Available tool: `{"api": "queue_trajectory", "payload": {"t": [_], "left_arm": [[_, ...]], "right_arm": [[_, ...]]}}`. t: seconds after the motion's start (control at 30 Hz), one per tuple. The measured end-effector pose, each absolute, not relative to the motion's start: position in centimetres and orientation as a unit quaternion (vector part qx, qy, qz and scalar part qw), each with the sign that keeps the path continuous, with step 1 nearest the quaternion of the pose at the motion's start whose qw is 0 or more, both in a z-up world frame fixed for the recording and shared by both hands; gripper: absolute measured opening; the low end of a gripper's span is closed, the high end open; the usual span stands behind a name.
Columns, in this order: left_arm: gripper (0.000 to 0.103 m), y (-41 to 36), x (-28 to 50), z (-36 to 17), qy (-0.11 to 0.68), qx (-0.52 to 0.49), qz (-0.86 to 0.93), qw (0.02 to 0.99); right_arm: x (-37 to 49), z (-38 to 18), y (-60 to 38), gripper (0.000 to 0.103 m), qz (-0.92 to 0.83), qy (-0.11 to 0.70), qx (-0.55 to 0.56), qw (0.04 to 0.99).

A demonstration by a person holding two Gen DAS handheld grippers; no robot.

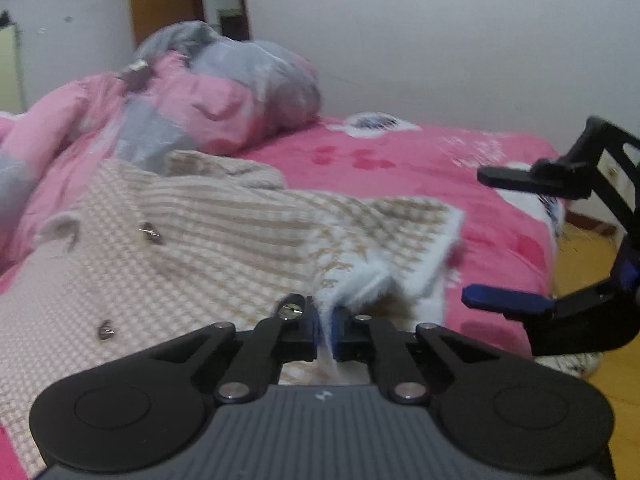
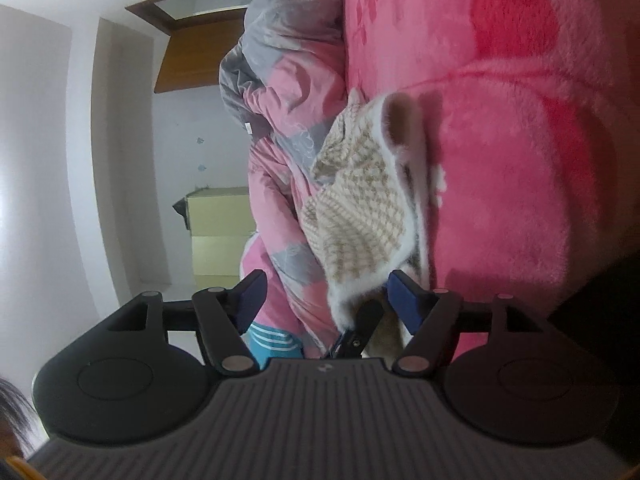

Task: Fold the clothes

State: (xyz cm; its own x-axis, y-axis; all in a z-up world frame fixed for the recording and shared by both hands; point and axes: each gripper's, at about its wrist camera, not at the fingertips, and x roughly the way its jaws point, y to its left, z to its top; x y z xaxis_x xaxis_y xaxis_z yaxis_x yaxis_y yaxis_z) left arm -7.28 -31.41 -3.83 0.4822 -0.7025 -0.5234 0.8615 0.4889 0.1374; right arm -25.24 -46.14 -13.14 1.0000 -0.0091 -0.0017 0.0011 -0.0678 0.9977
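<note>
Left gripper point(image 1: 328, 330) pinched on jacket point(image 1: 168, 264) hem, long axis toward quilt point(image 1: 208, 104); right gripper point(image 2: 326, 300) spread.

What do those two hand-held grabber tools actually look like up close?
Both match: the left gripper and right gripper each have a ribbed dark-grey body with a small pale logo, rounded matte-black side lobes, black link arms with silver rivets, and black fingers faced with blue pads. No cables or sleeves show.

Beige houndstooth coat point(image 1: 168, 264), white-lined, metal-buttoned, spread rumpled on pink bed point(image 1: 420, 168)
</note>
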Motion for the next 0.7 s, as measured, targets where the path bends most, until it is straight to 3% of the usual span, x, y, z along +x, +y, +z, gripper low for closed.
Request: {"api": "queue_trajectory", "payload": {"t": [0.3, 0.33, 0.47, 0.6, 0.7], "left_arm": [[0.005, -26.4, -7.2, -0.5, 0.151, 0.126, -0.452, 0.87], [0.005, -26.1, -7.3, -0.4, 0.153, 0.127, -0.454, 0.868], [0.005, -26.6, -7.8, -1.0, 0.167, 0.139, -0.474, 0.853], [0.005, -29.2, -8.6, -2.7, 0.181, 0.159, -0.502, 0.83], [0.007, -32.1, -8.4, -4.9, 0.216, 0.18, -0.513, 0.811]], "right_arm": [[-19.8, -12.8, -47.5, 0.072, 0.026, 0.033, 0.73, 0.682], [-19.1, -12.7, -47.7, 0.069, 0.025, 0.038, 0.728, 0.684], [-18.5, -10.9, -50.6, 0.007, -0.001, 0.001, 0.693, 0.721], [-18.3, -9.0, -53.7, 0.004, -0.034, -0.041, 0.649, 0.759], [-17.7, -9.6, -55.0, 0.004, -0.082, -0.02, 0.627, 0.774]]}}
